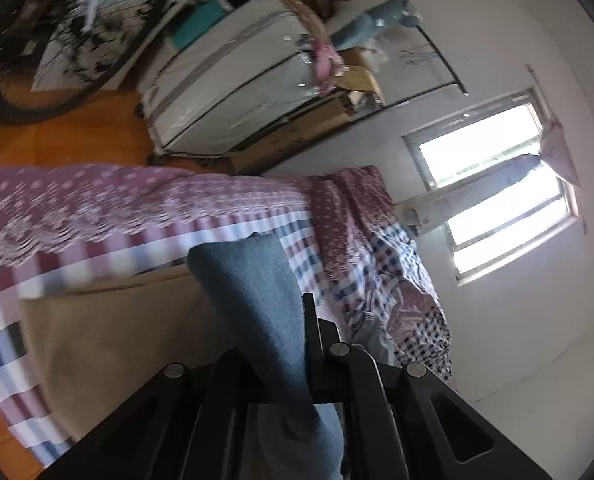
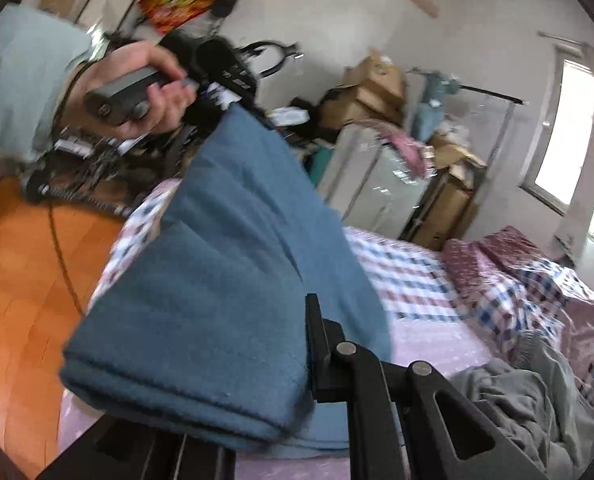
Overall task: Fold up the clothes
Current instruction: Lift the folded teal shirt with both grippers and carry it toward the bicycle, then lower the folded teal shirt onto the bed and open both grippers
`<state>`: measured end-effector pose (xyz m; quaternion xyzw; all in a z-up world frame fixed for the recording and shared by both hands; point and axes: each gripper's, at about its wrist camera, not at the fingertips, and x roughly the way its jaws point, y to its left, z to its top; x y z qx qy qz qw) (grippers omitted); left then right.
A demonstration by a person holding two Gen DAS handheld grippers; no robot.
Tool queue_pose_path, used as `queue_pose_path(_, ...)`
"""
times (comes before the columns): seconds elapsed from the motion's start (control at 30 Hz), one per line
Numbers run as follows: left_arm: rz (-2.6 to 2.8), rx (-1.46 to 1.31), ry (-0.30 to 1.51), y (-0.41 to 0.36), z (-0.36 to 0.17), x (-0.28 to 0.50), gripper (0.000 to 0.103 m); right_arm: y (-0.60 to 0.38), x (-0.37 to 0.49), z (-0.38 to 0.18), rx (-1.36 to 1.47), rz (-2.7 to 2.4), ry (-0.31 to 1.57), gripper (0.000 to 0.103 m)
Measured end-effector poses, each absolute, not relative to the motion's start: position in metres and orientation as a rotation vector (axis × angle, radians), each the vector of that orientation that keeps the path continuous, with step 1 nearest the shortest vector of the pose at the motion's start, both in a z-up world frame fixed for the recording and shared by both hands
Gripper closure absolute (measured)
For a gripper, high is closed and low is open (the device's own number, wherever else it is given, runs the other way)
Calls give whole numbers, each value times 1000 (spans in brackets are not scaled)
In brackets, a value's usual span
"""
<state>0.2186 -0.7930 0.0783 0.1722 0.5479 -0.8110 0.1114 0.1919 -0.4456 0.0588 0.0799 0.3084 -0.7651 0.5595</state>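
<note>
above a bed (image 2: 409, 280) with a checked sheet, both tongs are clamped on one folded blue fleece garment (image 2: 233, 272): the left tongs (image 1: 293, 364) pinch a corner, the right tongs (image 2: 297, 360) grip its near edge. a person's hand (image 2: 145, 88) holds the left handle.

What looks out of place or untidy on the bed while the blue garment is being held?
A crumpled grey garment lies unfolded on the checked bedsheet, beside the blue fleece garment. A tan cloth lies flat. Nothing looks spilled or damaged.
</note>
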Motion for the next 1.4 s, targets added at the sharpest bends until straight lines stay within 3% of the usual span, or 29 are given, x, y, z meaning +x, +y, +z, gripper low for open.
queue_pose_path(0.17, -2302, 524, 1642, -803, 43, 239, 99, -453, 203, 40, 266, -1720, 775, 88)
queue_pose_path(0.37, -2171, 546, 1666, -815, 5, 259, 96, -446, 220, 24, 367, -1612, 826, 58)
queue_pose_path(0.47, -2121, 528, 1644, -817, 0, 272, 81, -431, 230, 25, 386, -1589, 829, 51)
queue_pose_path(0.53, -2109, 477, 1607, -817, 7, 285, 64, -415, 236, 30, 398, -1581, 802, 45)
queue_pose_path(0.6, -2100, 421, 1563, -816, 18, 298, 38, -394, 242, 38, 407, -1601, 763, 43)
queue_pose_path(0.73, -2142, 371, 1414, -803, 53, 315, 28, -345, 254, 61, 431, -1681, 652, 42)
queue_pose_path(0.8, -2192, 366, 1314, -787, 76, 316, 18, -315, 257, 78, 442, -1739, 582, 40)
queue_pose_path(0.97, -2314, 343, 1088, -733, 134, 308, 18, -235, 263, 120, 440, -1889, 407, 31)
queue_pose_path(1.27, -2615, 313, 946, -569, 201, 274, 16, -78, 257, 178, 393, -2097, 98, 19)
queue_pose_path(1.4, -2742, 368, 929, -480, 210, 245, 9, -21, 259, 189, 363, -2179, 13, 10)
